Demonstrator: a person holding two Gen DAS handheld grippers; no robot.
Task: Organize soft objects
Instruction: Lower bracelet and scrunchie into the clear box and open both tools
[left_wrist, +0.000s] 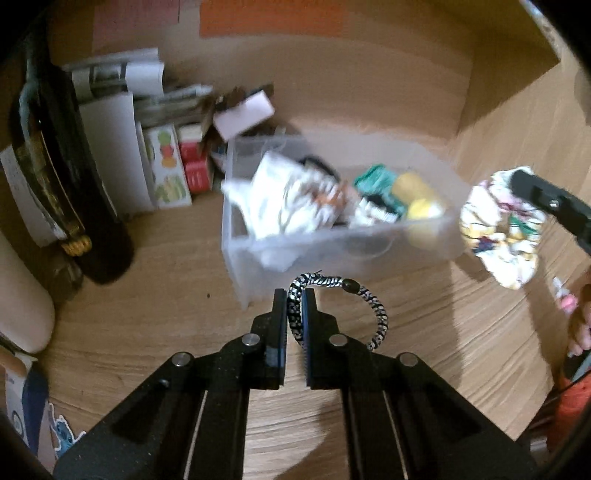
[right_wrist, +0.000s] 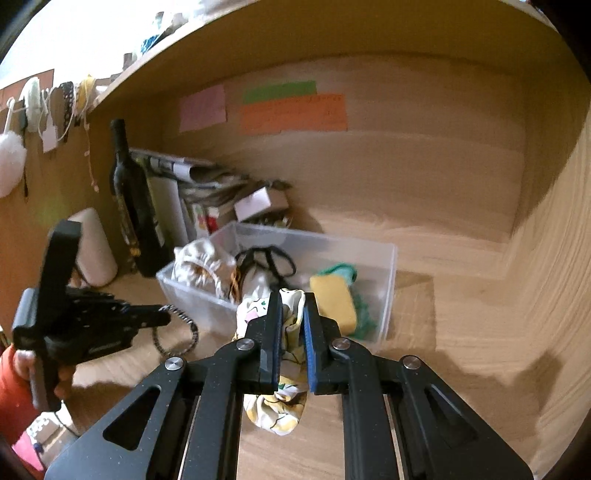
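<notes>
- Hair tie (left_wrist: 369, 301), black-and-white braided loop, pinched between the fingers of the left gripper (left_wrist: 296, 295); rest of loop hanging out to the right, above the desk (left_wrist: 147, 314).
- Same tie seen from the right wrist, dangling at the left gripper's tip (right_wrist: 162, 316), just in front of the bin's near-left corner.
- Cloth (right_wrist: 280, 402), white and yellow with printed figures, clamped in the right gripper (right_wrist: 293, 299); bunched above the fingers and drooping below them, off the desk.
- Same cloth in the left view (left_wrist: 498, 229), held in the air just beside the bin's right end.
- Bin (left_wrist: 332, 247), clear plastic, open top, standing on the desk just beyond both grippers.
- Inside, left part: crumpled white fabric (left_wrist: 284, 199), partly spilling over the rim.
- Inside, middle: black cord (right_wrist: 266, 258) looped over the pile.
- Inside, right part: yellow sponge (right_wrist: 332, 299) lying against green cloth (right_wrist: 345, 271).
- Left of the bin: dark bottle (right_wrist: 133, 199), upright, near a cream cylinder (right_wrist: 94, 251).
- Behind the bin: leaning papers and boxes (left_wrist: 162, 162), blurred.
- Farthest, on the back panel: pink (right_wrist: 202, 107), green (right_wrist: 279, 91) and orange (right_wrist: 293, 114) notes; writing unreadable.
</notes>
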